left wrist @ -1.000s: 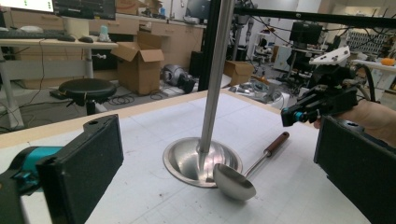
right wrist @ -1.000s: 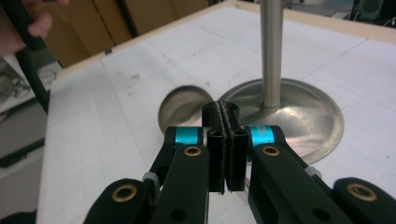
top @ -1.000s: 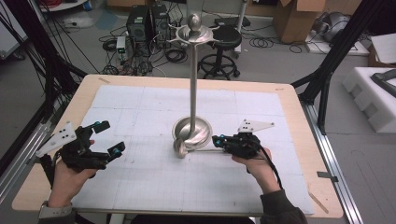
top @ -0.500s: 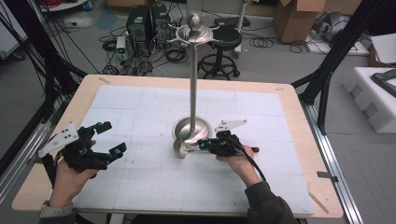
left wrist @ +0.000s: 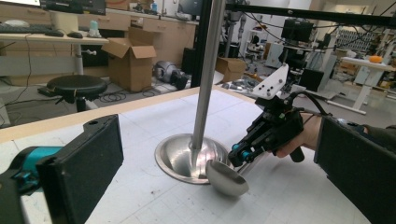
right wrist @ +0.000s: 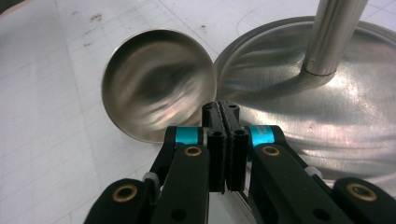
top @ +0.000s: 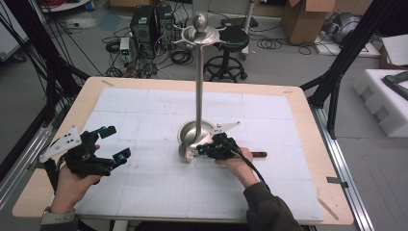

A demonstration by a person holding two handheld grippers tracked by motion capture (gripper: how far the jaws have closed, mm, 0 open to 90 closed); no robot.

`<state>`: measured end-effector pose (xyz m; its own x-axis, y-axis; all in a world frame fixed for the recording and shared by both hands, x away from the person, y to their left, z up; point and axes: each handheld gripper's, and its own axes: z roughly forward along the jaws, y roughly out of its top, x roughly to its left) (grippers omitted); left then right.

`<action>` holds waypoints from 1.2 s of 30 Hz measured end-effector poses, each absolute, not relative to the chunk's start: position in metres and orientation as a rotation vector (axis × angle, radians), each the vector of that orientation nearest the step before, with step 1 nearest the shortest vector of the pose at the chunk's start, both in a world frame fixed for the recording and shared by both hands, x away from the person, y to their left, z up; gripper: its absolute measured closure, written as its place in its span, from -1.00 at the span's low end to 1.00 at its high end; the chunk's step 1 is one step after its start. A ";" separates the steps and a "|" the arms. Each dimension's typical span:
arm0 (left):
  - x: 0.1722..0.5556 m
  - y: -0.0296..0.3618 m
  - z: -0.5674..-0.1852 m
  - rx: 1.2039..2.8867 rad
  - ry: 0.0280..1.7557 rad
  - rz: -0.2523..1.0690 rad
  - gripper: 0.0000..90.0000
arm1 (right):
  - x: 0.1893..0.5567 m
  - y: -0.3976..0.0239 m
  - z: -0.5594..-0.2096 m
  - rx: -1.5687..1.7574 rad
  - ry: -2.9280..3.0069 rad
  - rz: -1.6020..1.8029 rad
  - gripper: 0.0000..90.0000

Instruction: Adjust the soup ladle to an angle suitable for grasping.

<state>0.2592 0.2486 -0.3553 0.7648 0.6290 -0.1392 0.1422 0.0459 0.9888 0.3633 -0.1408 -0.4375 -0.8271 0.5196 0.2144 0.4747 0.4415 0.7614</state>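
Observation:
A steel ladle lies on the white mat, its bowl (top: 185, 153) against the round base (top: 195, 130) of a tall metal stand (top: 199, 72). Its dark handle end (top: 259, 154) sticks out behind the person's right hand. My right gripper (top: 199, 150) is low over the ladle's stem, jaws shut, tips right at the bowl's rim (right wrist: 159, 91). The stem is hidden under the jaws, so I cannot tell if it is pinched. My left gripper (top: 115, 142) is open with nothing in it at the table's left; its pads (left wrist: 88, 158) frame the stand and the right gripper (left wrist: 237, 154).
The stand's top (top: 201, 30) carries a ring of hooks well above the table. A wooden table edge (top: 308, 96) borders the mat. Black frame posts (top: 337, 82) rise at the right, and a stool (top: 231, 43) and cables sit beyond the far edge.
The right gripper, shut throughout, moved left and a little lower toward the stand's base and the ladle bowl. The left gripper stayed where it was.

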 end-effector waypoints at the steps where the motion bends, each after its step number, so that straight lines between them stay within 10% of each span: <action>1: 0.259 0.249 -0.355 1.507 0.655 0.416 -0.96 | 0.364 -0.139 -0.439 0.914 2.630 1.355 0.99; 36: 0.260 0.252 -0.358 1.495 0.670 0.413 -0.96 | 0.370 -0.135 -0.447 0.937 2.671 1.286 0.99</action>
<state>0.2600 0.2523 -0.3584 0.7573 0.6353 -0.1513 0.1492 0.0573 0.9871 0.3704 -0.1346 -0.4471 -0.8179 0.5310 0.2215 0.5043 0.4762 0.7204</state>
